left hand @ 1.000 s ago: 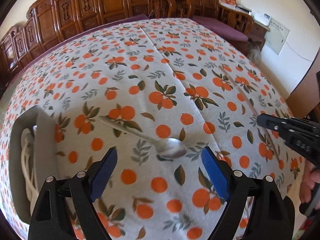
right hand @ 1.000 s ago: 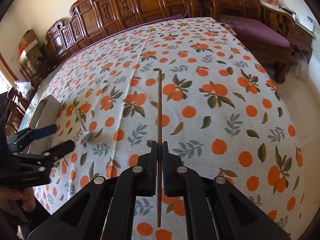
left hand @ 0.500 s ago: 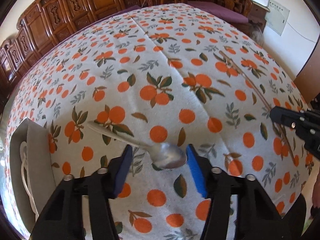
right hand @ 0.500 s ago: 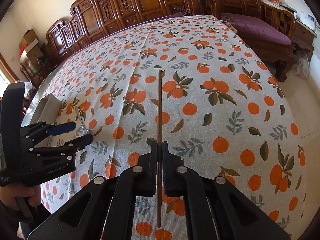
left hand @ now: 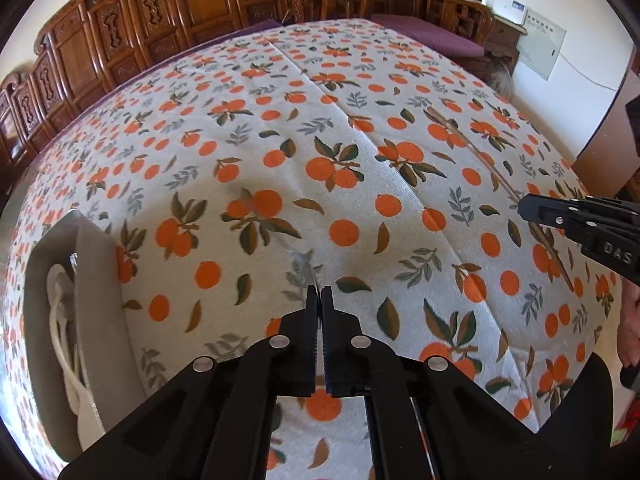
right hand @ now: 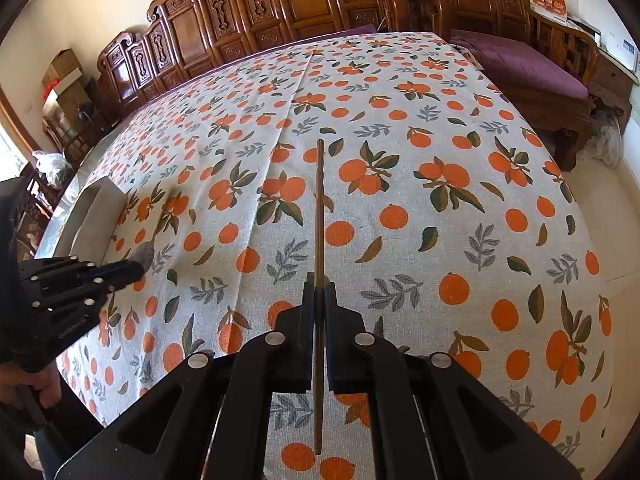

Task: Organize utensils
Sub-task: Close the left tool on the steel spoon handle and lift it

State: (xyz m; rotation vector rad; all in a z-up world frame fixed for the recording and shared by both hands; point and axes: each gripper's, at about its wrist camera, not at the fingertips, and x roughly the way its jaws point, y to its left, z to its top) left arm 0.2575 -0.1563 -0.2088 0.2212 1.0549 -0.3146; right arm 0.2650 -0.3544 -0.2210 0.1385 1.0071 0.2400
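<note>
Orange-print cloth (left hand: 360,184) lies under us. We pinch the spoon (left hand: 304,268) in our left claw (left hand: 320,294), its handle running ahead; our right claw (right hand: 319,280) clamps a chopstick (right hand: 319,208). Next, we judge, carry both to the tray (left hand: 94,280), left of the left claw.

An orange-print tablecloth (left hand: 360,184) covers the table, bearing a grey tray (left hand: 92,280).

I read "DAS" in pale letters on the right tongs (left hand: 524,208); nothing else was legible.
</note>
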